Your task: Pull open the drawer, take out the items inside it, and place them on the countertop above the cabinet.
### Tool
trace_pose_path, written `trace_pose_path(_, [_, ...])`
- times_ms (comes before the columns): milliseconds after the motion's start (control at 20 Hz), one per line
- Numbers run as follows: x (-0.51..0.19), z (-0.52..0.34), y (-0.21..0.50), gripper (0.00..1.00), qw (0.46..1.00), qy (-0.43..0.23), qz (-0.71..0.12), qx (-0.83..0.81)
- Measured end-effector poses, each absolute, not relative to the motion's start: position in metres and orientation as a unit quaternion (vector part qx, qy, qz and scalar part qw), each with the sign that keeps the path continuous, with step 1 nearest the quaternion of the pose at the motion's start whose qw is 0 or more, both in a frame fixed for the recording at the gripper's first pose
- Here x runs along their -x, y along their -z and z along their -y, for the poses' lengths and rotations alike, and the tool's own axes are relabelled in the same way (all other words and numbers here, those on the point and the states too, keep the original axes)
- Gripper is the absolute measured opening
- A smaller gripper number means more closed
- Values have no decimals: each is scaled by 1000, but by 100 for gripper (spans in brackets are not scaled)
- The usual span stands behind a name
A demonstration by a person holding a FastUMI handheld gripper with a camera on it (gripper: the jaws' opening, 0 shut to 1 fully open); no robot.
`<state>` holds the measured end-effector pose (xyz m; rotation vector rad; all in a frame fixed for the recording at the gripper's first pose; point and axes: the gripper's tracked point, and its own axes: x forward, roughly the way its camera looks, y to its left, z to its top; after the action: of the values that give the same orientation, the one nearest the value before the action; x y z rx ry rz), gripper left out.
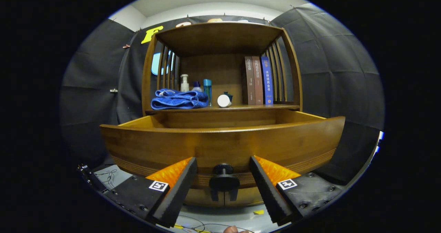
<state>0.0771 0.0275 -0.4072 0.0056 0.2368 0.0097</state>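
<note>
The wooden drawer (220, 141) stands pulled out from the cabinet, its curved front panel close ahead of my fingers. Its black round knob (224, 179) sits between my two fingertips, with a gap on each side. My gripper (223, 167) is open, and neither finger (182, 184) touches the knob. The inside of the drawer is hidden behind its front panel. On the countertop (275, 106) above the drawer lie a folded blue towel (179, 99) and a white round jar (224, 101) on its side.
Behind the towel stand a white pump bottle (184, 83), a small bottle (196, 86) and a blue tube (207, 86). Three books (259, 81) stand upright at the right of the shelf. Slatted wooden sides and a top board enclose the shelf. Cables (110, 176) lie on the floor, lower left.
</note>
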Motion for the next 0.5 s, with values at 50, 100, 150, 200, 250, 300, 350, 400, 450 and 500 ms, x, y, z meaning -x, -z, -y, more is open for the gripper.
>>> trace_pose_path(50, [-81,-26,405,100,993,-4,-115,-7])
trace_pose_path(100, [-83,-26,408,100,992,-5,-123,-9])
trace_pose_path(150, [-87,-27,406,99,992,-5,-123,-9])
trace_pose_path(200, [-93,-27,406,100,992,-5,-125,-8])
trace_pose_path(250, [-101,-28,408,100,992,-5,-124,-7])
trace_pose_path(300, [-108,-28,407,100,993,-4,-122,-6])
trace_pose_path(350, [-115,-29,406,99,993,-3,-118,-7])
trace_pose_path(400, [-124,-29,402,100,994,-1,-110,-5])
trace_pose_path(450, [-133,-30,408,99,993,-1,-119,0])
trace_pose_path(500, [-139,-29,407,100,994,-1,-113,4])
